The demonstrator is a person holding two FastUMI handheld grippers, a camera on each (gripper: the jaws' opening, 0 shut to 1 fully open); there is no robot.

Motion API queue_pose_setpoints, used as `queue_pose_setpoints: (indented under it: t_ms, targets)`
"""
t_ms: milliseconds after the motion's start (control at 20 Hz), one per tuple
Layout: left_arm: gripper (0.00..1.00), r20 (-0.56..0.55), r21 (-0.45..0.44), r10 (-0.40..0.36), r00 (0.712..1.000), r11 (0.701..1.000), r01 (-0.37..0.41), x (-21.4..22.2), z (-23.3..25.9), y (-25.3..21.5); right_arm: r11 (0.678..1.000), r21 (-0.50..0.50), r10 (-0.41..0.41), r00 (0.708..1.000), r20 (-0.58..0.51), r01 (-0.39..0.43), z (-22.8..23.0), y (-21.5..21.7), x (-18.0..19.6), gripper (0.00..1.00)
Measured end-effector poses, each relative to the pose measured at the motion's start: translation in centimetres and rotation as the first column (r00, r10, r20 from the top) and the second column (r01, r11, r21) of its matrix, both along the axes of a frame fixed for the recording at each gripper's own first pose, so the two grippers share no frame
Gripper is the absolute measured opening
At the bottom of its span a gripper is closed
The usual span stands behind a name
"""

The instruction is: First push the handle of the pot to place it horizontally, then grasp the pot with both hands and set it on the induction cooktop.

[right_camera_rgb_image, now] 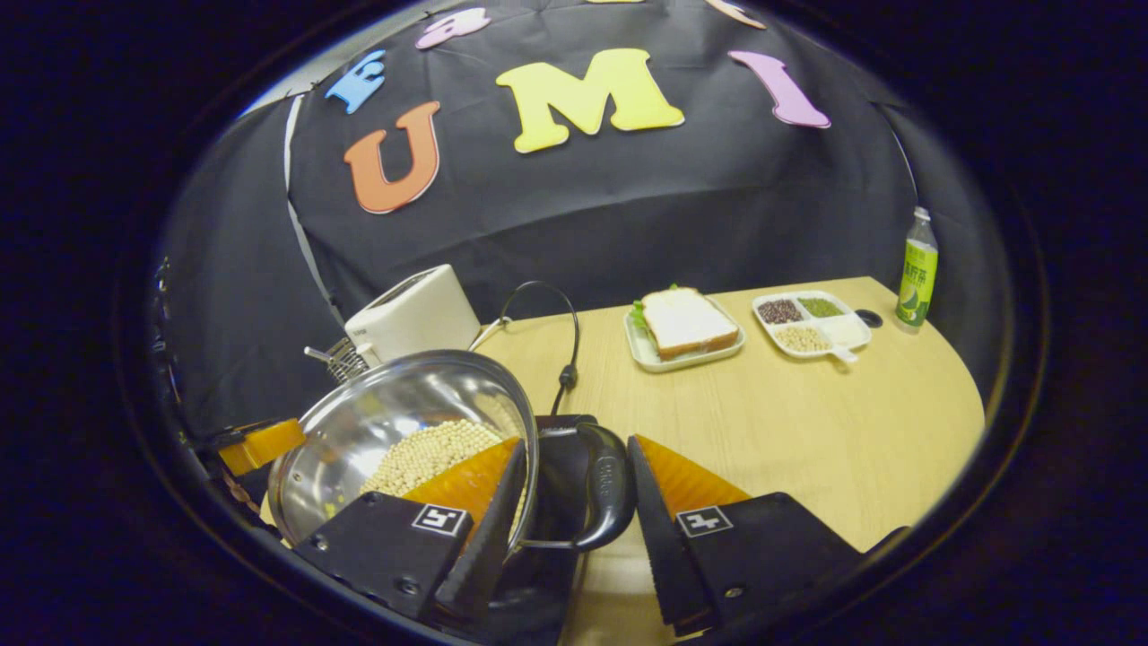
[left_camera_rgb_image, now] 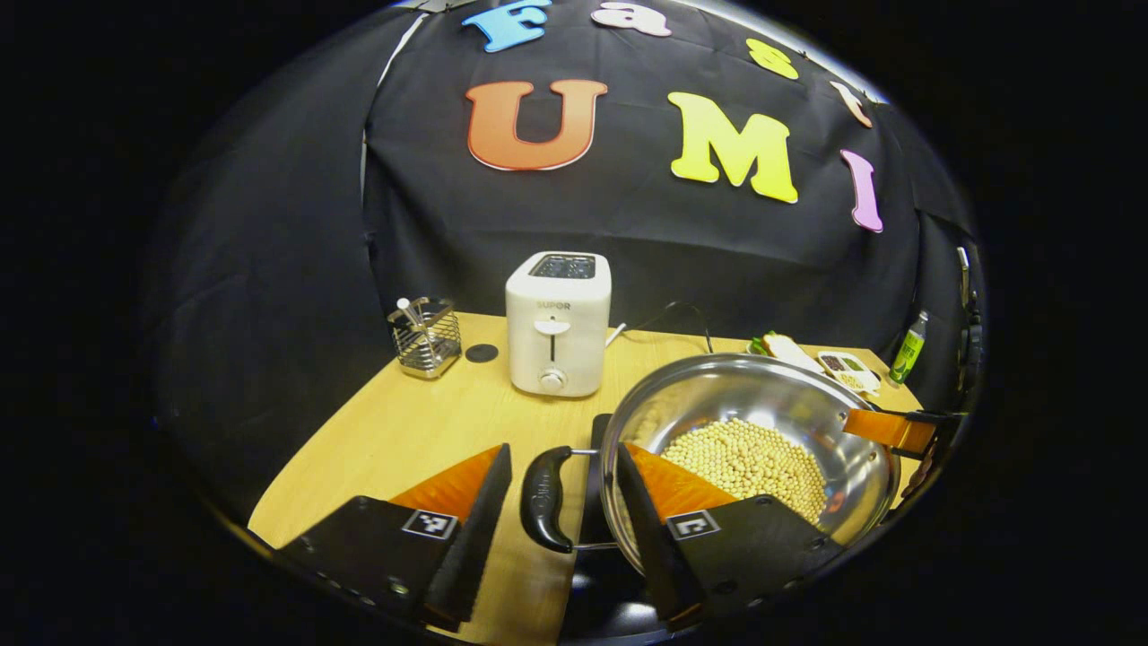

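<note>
Pot (left_camera_rgb_image: 749, 440), steel and holding a layer of pale beans (left_camera_rgb_image: 749, 458), sits on the dark induction cooktop (left_camera_rgb_image: 596, 502), so judge this as the end of the placing step. Your left gripper (left_camera_rgb_image: 560, 502) stands open with its fingers straddling one black side handle (left_camera_rgb_image: 545, 498) and the rim beside it; whether either finger touches the metal, you cannot tell from the left gripper view. Your right gripper (right_camera_rgb_image: 574, 498) is likewise spread wide around the opposite handle (right_camera_rgb_image: 610, 489), one finger inside over the beans, one outside above the wooden table (right_camera_rgb_image: 807, 431). Neither pair appears to press on anything.

To finish well, check that the base rests flat and centred on the glass before you pull away. Draw each tool straight back along its own line, level, so that the inner finger clears the rim without hooking it and tipping beans out. Mind the power cord (right_camera_rgb_image: 565, 359) behind the cooktop and the toaster (left_camera_rgb_image: 558, 323) near the left side.
</note>
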State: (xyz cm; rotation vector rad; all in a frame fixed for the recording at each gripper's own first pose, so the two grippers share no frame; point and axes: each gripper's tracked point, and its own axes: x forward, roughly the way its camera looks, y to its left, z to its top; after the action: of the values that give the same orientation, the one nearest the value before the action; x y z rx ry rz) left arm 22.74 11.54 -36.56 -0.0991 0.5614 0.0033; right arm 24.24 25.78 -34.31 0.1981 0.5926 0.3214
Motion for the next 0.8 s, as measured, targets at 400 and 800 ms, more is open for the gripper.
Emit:
queue_pose_setpoints:
  t_ms: [400, 800]
  targets:
    - [0.97, 0.115, 0.099, 0.004, 0.993, 0.995, -0.015, -1.9, 5.9, -1.9, 0.999, -0.027, -0.031, 0.989, 0.147, 0.035, 5.6, -5.3, -2.6, 0.88]
    - [0.95, 0.27, 0.055, 0.039, 0.962, 0.997, -0.056, -7.5, 17.5, -4.8, 0.996, 0.016, -0.087, 0.934, 0.347, 0.087, 16.5, -13.0, -9.5, 0.99]
